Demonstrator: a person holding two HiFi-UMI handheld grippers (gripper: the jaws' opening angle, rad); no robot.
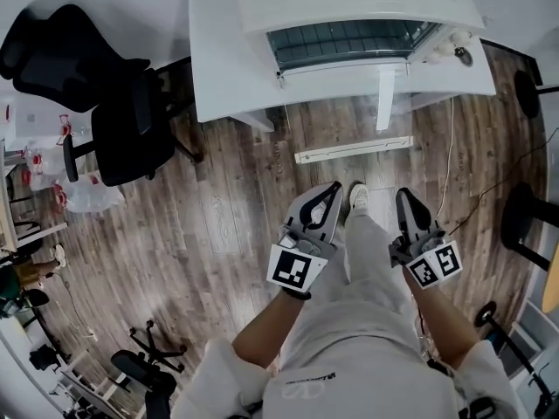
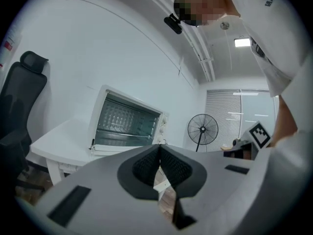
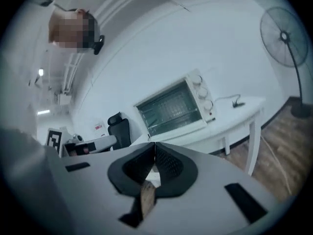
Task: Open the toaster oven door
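Observation:
The white toaster oven (image 1: 349,3) stands on a white table (image 1: 227,68) ahead of me. Its dark glass door (image 1: 349,42) looks shut, with a white bar along its lower edge. Both gripper views show the door too (image 2: 127,124) (image 3: 171,106), with the knobs (image 3: 204,94) to its right. My left gripper (image 1: 334,190) and right gripper (image 1: 407,197) hang low over the person's legs, well short of the table. In each gripper view the left gripper (image 2: 159,151) and the right gripper (image 3: 155,148) have their pads pressed together with nothing between them.
A black office chair (image 1: 113,103) stands left of the table. A white strip (image 1: 354,149) lies on the wooden floor in front of the table leg (image 1: 385,99). A cable (image 1: 450,147) runs down at the right, near dark stools (image 1: 524,225). A standing fan (image 2: 203,129) is off to the right.

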